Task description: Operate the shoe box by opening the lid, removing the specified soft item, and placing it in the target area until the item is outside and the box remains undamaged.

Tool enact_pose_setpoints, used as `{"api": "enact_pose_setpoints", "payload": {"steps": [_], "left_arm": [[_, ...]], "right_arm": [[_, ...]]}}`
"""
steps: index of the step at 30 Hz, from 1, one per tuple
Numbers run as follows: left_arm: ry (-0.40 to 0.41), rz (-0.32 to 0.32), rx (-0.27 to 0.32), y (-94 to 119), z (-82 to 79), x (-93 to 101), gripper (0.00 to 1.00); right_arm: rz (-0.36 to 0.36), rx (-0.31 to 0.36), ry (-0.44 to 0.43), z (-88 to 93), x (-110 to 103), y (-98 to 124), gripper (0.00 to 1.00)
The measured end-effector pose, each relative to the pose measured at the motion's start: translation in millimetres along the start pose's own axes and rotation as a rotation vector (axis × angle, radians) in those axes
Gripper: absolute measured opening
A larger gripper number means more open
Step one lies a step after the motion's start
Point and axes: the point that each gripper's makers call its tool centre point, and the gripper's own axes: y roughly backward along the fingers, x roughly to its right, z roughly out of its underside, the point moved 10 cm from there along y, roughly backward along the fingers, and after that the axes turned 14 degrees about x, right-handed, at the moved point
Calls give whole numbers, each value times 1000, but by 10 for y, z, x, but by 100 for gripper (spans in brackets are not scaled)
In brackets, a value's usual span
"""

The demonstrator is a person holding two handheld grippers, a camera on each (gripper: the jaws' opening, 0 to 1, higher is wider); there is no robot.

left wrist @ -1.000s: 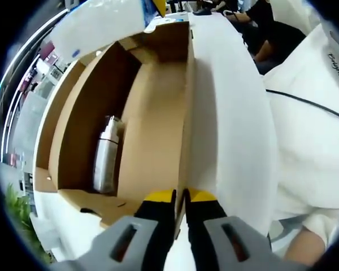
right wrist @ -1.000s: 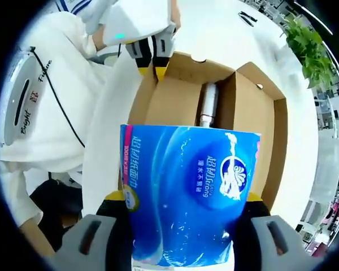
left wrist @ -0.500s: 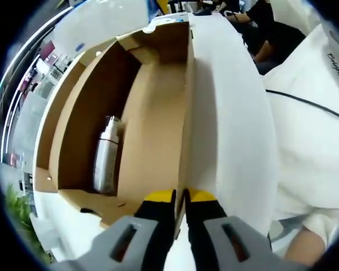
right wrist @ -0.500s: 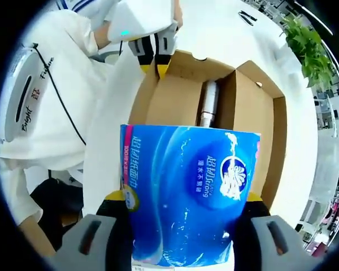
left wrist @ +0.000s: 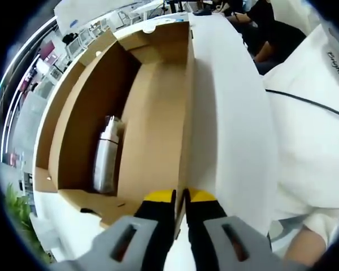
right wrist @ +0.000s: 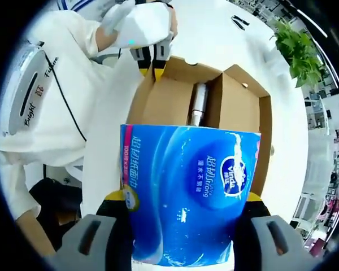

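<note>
Tissue pack (right wrist: 186,195) lifted farther from box (right wrist: 237,107).

In the right gripper view the tissue pack (right wrist: 189,195) sits between the right gripper's (right wrist: 186,226) jaws, in front of the open shoe box (right wrist: 158,99), whose near-left wall the left gripper (right wrist: 152,62) pinches, while a bottle (left wrist: 106,155) lies inside along the box's far wall
</note>
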Motion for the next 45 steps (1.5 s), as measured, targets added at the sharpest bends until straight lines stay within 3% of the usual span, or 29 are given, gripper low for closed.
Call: {"api": "enact_pose_setpoints", "payload": {"steps": [10, 13, 29, 45], "left_arm": [[0, 1, -2, -2, -3, -2, 7], [-1, 0, -1, -1, -2, -4, 7], [-3, -3, 4, 3, 1, -1, 7], [-5, -4, 5, 9, 2, 3, 7]], "right_arm": [[-9, -13, 2, 94, -35, -17, 69], [-48, -41, -12, 130, -62, -67, 69], [-30, -37, -52, 352, -125, -92, 69], [-5, -42, -70, 598, -174, 30, 69]]}}
